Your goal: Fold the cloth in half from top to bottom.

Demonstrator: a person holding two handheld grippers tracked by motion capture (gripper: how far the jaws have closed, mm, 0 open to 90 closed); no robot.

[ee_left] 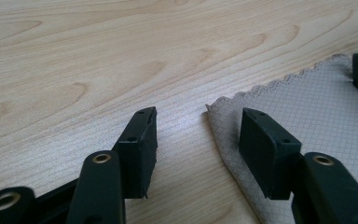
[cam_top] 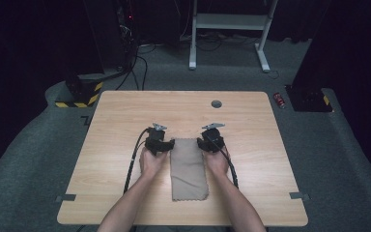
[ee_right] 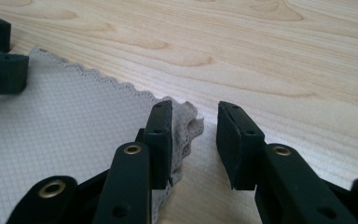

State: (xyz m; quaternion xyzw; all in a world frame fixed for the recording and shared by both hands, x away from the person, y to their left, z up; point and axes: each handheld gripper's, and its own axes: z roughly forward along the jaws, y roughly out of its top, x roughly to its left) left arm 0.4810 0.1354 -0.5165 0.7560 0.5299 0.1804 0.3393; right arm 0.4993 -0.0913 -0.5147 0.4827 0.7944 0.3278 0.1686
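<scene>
Two grippers: each one sits at a far corner of the cloth point(cam_top: 188, 166), which lies flat in the middle of the table point(cam_top: 125, 111), long way toward the person.
Left gripper point(ee_left: 198, 133): its jaws stand apart, and the cloth's corner lies between them on the table. Nothing is pinched.
Right gripper point(ee_right: 194, 135): its jaws stand apart too. The other corner is a bit crumpled and leans on one finger point(ee_right: 161, 140), but it is not squeezed.
Step now: I think it is getting hold of both far corners, maybe to fold or lift the cloth.
How to do it well: slide one finger under each corner, then close gently on the cloth alone.
Watch out: the wrinkled corner may slip out, so go low and slow.
Good tip: grab both corners evenly, so the cloth stays straight.
</scene>
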